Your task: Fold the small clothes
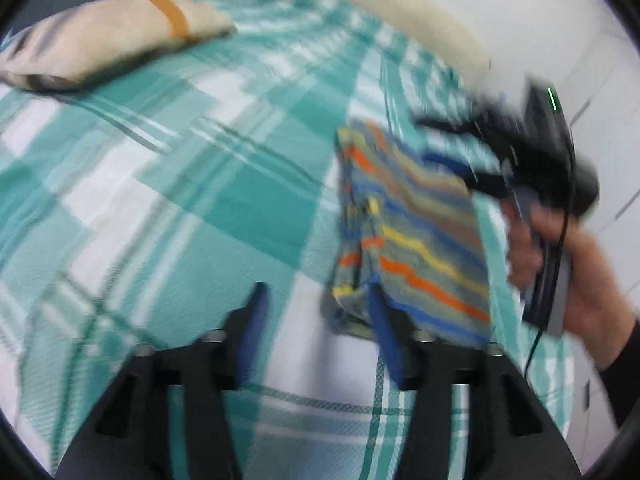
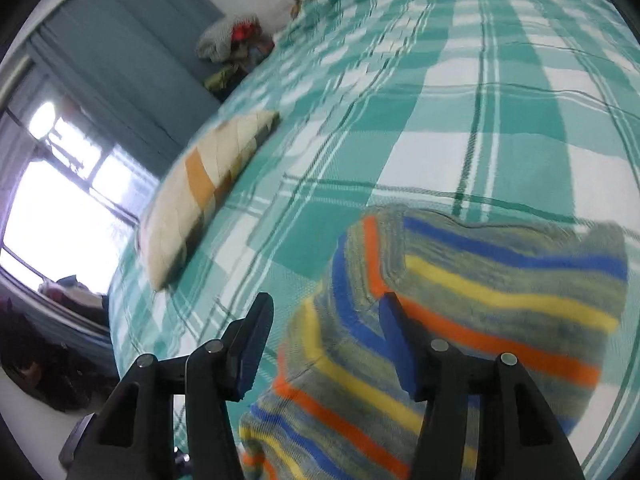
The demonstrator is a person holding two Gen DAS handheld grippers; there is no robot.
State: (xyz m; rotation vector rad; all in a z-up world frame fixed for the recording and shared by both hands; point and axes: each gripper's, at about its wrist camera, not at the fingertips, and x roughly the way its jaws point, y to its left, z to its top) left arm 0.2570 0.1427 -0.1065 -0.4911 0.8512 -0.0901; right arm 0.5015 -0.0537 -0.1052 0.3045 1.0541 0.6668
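Both grippers — left (image 1: 316, 300), right (image 2: 326, 312) — gape, seemingly clear of the striped garment (image 2: 460, 300).

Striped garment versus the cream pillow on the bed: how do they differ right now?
The striped garment is thin, folded cloth banded in blue, yellow and orange; the cream pillow is plump, pale, with one orange-tan band. The garment lies right by the open jaws; the pillow sits farther off, apart from it. Both rest on the green checked bedspread.

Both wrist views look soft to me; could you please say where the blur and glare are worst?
Left wrist view: smeared throughout, worst on the striped cloth and the right tool. Right wrist view: the cloth and pillow blur, and the window is blown out white.
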